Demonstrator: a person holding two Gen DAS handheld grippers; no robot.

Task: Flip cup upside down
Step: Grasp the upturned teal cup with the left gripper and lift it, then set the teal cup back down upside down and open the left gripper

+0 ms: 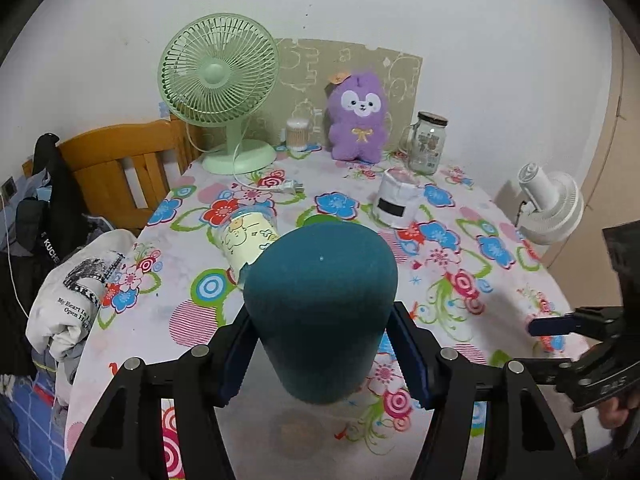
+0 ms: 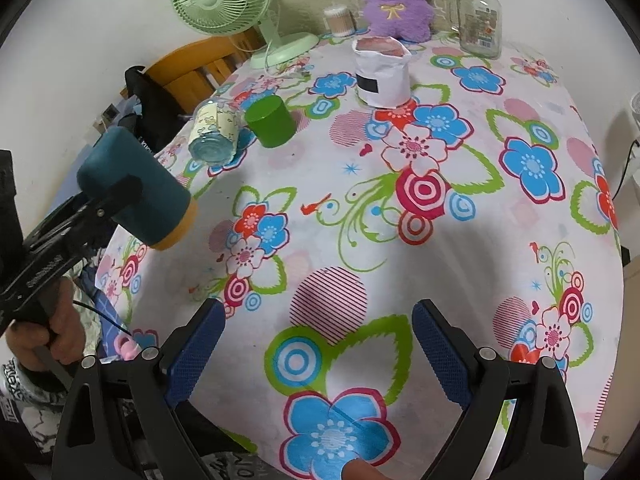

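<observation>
Teal cup between left fingers; no label legible.

Looking like a lived-in home room: floral tablecloth covering the table, green desk fan and purple plush toy sitting at its far edge, wooden chair standing left of it.
</observation>
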